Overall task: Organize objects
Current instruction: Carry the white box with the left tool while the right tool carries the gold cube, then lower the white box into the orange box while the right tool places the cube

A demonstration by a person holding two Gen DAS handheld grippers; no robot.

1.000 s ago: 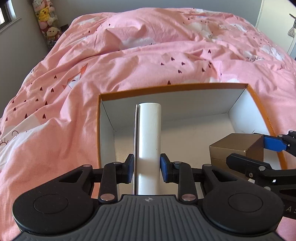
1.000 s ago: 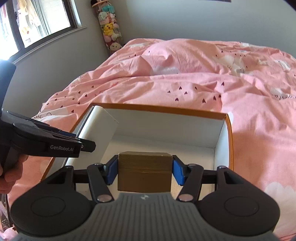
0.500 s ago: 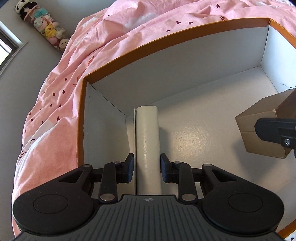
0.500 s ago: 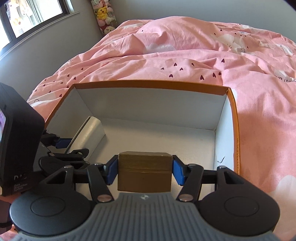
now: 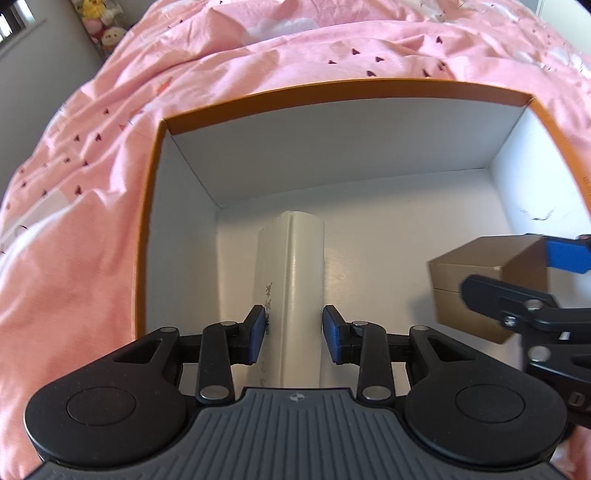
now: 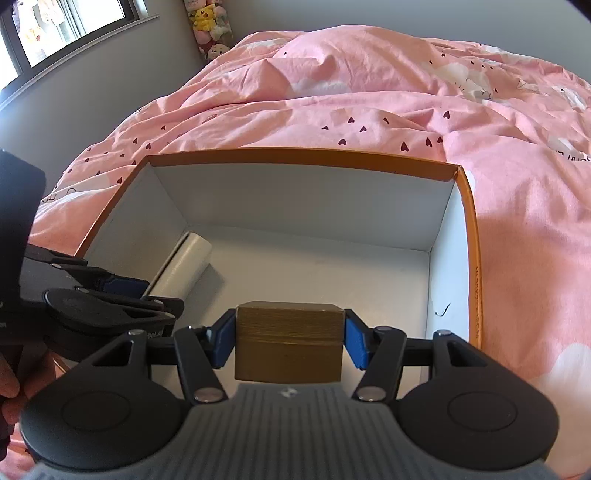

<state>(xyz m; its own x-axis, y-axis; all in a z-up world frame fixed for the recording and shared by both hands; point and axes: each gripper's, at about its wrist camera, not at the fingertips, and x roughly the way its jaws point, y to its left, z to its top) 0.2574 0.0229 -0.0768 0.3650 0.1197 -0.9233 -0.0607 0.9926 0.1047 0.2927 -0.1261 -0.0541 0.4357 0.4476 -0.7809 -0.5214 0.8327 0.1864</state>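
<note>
An orange-rimmed box (image 5: 369,86) with a white inside lies on the bed; it also shows in the right wrist view (image 6: 295,153). A slim white box (image 5: 295,295) lies on its floor by the left wall, also seen in the right wrist view (image 6: 184,266). My left gripper (image 5: 295,334) straddles its near end with small gaps at both pads, so it is open. My right gripper (image 6: 290,338) is shut on a gold-brown box (image 6: 288,341), held low over the near right floor; the gold-brown box shows at the right of the left wrist view (image 5: 484,280).
A pink duvet (image 6: 369,92) with small hearts covers the bed around the box. Plush toys (image 6: 208,29) stand in the far left corner by a grey wall, under a window (image 6: 62,26).
My left gripper has lowered the white box onto the floor of the orange-rimmed box and opened its pads slightly. My right gripper has moved further into the box with the gold-brown box.
</note>
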